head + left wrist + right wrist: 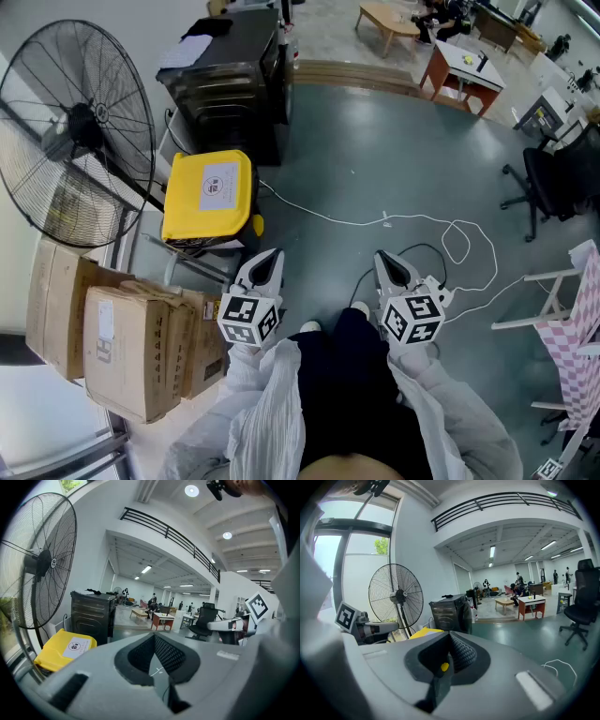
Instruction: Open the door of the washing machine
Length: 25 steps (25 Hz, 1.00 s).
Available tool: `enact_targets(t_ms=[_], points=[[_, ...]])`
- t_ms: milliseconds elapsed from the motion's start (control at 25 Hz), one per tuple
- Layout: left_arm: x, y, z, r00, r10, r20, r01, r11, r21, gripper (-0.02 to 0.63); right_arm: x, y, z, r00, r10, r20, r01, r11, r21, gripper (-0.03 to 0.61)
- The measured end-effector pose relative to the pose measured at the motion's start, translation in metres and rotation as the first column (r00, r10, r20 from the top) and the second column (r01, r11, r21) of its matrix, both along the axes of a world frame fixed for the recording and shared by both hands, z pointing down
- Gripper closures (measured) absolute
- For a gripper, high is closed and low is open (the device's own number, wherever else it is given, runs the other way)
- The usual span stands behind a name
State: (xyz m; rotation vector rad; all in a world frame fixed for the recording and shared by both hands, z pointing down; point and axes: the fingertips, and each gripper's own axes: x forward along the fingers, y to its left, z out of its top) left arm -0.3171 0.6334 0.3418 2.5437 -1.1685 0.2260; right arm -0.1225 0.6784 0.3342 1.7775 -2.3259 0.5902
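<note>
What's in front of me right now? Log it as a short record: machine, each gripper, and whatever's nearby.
machine: washing machine, dark, ahead, apart from both grippers
door: cannot tell if open
left: left gripper, jaws together, nothing held
right: right gripper, jaws together, nothing held
near machine: yellow-lidded bin, just in front of it
left side: standing fan; cardboard boxes
floor: white cable

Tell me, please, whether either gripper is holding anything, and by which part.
Nothing is held: the left gripper and the right gripper are both shut with nothing between their jaws, well short of the washing machine.
</note>
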Motion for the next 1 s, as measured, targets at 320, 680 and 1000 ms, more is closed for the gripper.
enact_targets(t_ms=[320,680,1000], points=[[0.007,0.010,0.001,0.999,0.032,0.008,-0.032,0.999,0.003,0.611,-0.005,0.008,-0.008,1.000,-0.005,0.019,0.004,0.999,0.044,0.571],[0.006,0.010,0.021,1.000,0.013,0.017,-0.013,0.999,-0.032,0.480,-0.009,0.007,0.010,0.999,-0.013,0.040,0.012,1.000,0.004,0.571],[0.041,-0.055,0.021,1.000,0.011,-0.001,-0.011,0.999,-0.033,0.394,0.020,-0.065,0.010,0.994,-0.031,0.103,0.029,0.999,0.025,0.571]])
